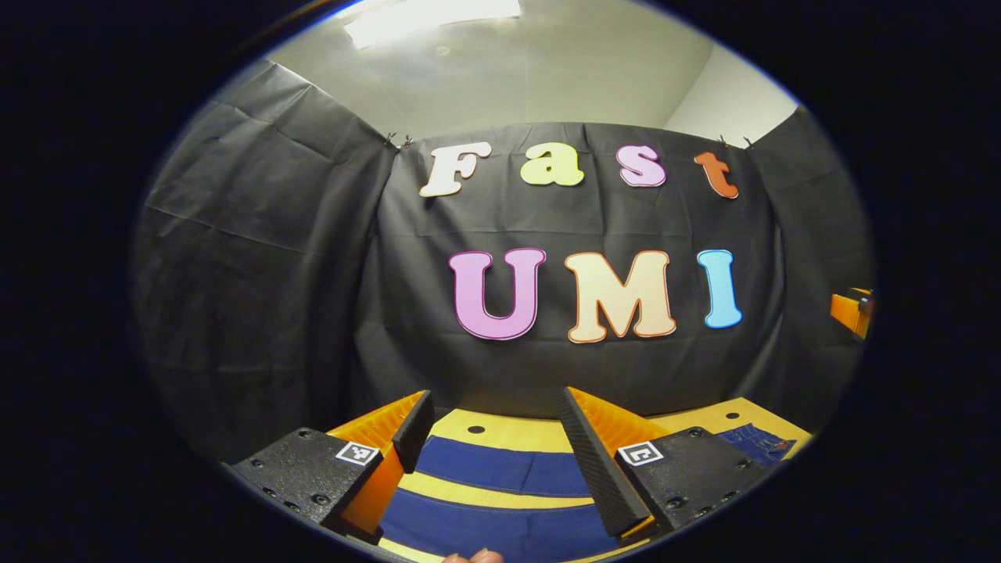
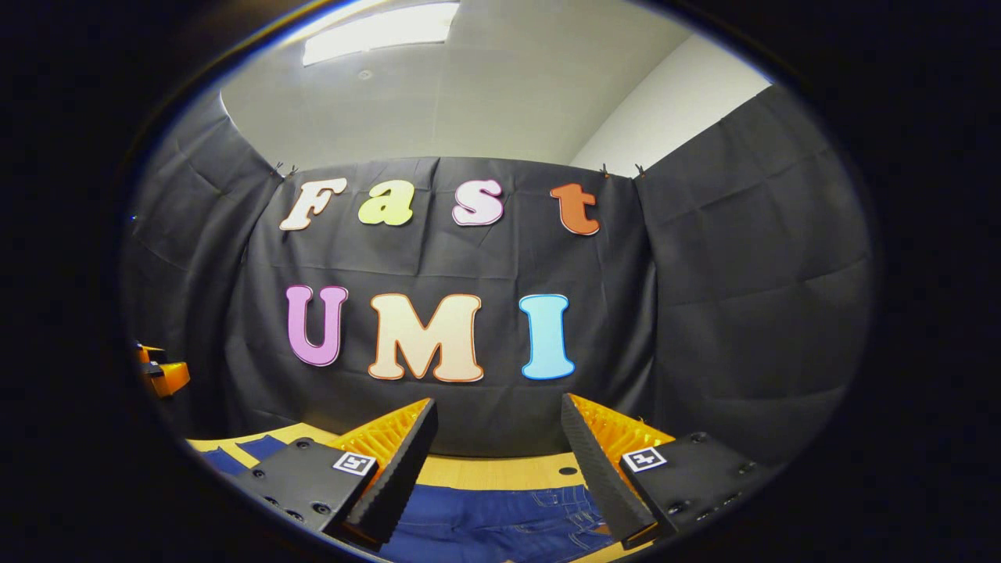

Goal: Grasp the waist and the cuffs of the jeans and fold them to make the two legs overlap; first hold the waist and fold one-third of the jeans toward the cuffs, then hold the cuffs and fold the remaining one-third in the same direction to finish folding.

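Blue jeans lie flat on a yellow wooden table (image 1: pixel 500 430). In the left gripper view the two legs (image 1: pixel 500 469) run as separate bands across the table below my left gripper (image 1: pixel 496 446), which is open and held above them with nothing between its fingers. The waist end (image 1: pixel 755 442) shows at the right edge of that view. In the right gripper view the waist with its pockets and seams (image 2: pixel 508 516) lies under my right gripper (image 2: pixel 496 461), which is open and empty above it. The other gripper (image 2: pixel 160 374) shows far left there, and the right one (image 1: pixel 852 309) at the far right of the left gripper view.
The booth's black cloth wall (image 1: pixel 547 360) rises just behind the table's far edge. Small dark holes (image 1: pixel 475 429) dot the tabletop. A fingertip (image 1: pixel 473 557) pokes in at the bottom of the left gripper view.
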Action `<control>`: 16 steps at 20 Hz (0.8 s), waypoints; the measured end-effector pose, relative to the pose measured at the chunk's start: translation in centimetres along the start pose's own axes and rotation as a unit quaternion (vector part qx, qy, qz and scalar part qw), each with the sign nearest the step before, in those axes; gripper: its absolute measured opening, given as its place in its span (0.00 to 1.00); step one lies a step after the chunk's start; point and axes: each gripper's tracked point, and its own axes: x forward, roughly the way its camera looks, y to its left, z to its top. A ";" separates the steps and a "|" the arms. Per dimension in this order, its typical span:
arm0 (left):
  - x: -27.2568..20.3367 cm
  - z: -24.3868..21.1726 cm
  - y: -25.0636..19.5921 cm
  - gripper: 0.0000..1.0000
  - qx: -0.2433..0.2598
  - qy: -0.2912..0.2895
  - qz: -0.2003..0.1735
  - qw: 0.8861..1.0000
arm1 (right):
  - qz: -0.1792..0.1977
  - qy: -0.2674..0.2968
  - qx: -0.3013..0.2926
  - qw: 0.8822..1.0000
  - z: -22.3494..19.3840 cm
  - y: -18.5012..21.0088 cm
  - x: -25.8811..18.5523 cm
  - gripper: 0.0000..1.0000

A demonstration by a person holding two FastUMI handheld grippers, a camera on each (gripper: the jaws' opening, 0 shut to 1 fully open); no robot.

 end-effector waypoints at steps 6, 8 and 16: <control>-1.0 -1.4 1.0 0.93 0.005 0.015 -0.008 1.000 | -0.006 0.001 0.003 1.000 -0.1 0.5 -1.2 0.96; -1.4 -2.0 1.7 0.95 0.011 0.020 -0.020 1.000 | -0.009 0.000 0.004 1.000 -0.1 1.0 -1.7 0.96; -3.4 -7.3 5.6 0.95 0.120 0.074 -0.075 0.987 | -0.019 0.011 0.006 1.000 -2.0 2.8 -4.4 0.98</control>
